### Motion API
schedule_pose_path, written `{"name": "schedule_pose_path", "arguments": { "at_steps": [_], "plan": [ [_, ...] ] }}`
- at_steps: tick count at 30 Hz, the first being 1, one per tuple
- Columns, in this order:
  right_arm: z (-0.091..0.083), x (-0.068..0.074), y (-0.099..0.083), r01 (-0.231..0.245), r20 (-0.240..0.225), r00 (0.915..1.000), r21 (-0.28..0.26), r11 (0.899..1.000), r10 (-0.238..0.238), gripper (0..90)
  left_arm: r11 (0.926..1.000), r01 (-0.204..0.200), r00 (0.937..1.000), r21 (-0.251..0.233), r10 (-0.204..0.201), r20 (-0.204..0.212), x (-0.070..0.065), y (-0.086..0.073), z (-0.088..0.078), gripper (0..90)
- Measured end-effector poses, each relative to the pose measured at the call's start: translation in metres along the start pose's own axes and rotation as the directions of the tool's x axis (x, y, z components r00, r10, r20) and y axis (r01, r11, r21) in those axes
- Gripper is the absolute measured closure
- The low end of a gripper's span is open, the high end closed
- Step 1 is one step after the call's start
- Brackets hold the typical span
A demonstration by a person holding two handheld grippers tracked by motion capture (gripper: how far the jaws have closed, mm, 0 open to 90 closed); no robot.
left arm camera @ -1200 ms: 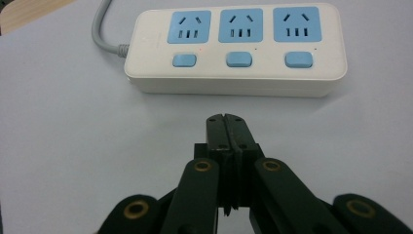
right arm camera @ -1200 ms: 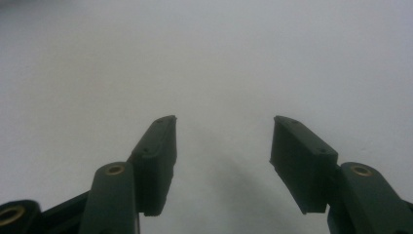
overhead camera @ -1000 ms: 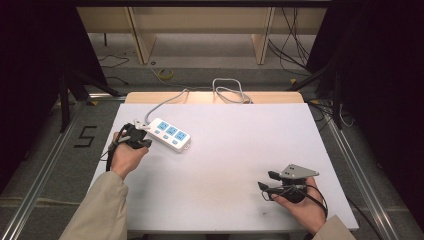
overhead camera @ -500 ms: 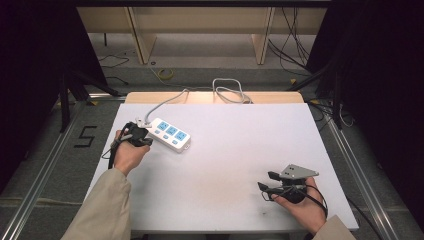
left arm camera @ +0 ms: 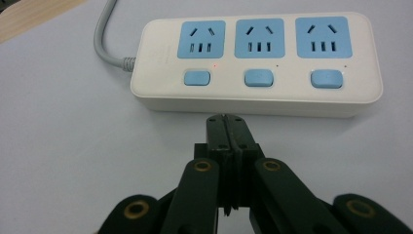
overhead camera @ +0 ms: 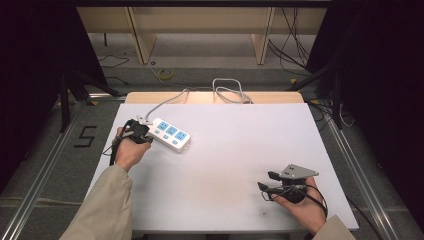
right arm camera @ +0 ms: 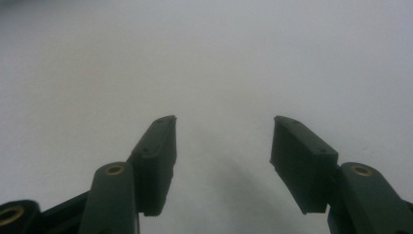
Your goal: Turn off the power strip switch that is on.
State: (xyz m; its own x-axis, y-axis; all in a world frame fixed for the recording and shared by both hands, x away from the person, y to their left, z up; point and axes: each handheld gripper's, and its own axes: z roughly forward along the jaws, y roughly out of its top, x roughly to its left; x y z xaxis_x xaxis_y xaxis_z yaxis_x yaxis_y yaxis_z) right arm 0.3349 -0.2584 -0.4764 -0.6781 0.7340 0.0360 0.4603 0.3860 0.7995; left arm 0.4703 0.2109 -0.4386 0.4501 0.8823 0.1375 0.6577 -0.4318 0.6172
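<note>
Two grippers over a white worktop (overhead camera: 225,150). Left gripper (overhead camera: 142,134) sits at the worktop's far left, jaws pressed fully together with nothing between them, as the left gripper view shows (left arm camera: 225,127). Their tips point at the near long side of a white power strip (overhead camera: 171,134), just short of its edge; whether they touch it cannot be told. Power strip lies flat, at a slant, near the far-left corner: three blue sockets, a blue switch below each, a small red light beside the first switch (left arm camera: 197,77). Its grey cable (overhead camera: 170,99) runs off the far edge of the worktop. Right gripper (overhead camera: 267,181) rests low at the near right, well apart from the strip; jaws stand wide apart and empty over bare worktop (right arm camera: 223,141).
</note>
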Motion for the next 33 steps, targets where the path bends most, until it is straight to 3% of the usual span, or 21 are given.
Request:
{"name": "schedule_pose_path", "arguments": {
  "at_steps": [33],
  "plan": [
    [0.0, 0.0, 0.0, -0.006, 0.0, 1.0, 0.002, 1.0, 0.006, 43.3, 0.999, -0.008, 0.9999, 0.044, 0.009, -0.014, 0.009, 0.02, 0.014, 89.8]
  ]
}}
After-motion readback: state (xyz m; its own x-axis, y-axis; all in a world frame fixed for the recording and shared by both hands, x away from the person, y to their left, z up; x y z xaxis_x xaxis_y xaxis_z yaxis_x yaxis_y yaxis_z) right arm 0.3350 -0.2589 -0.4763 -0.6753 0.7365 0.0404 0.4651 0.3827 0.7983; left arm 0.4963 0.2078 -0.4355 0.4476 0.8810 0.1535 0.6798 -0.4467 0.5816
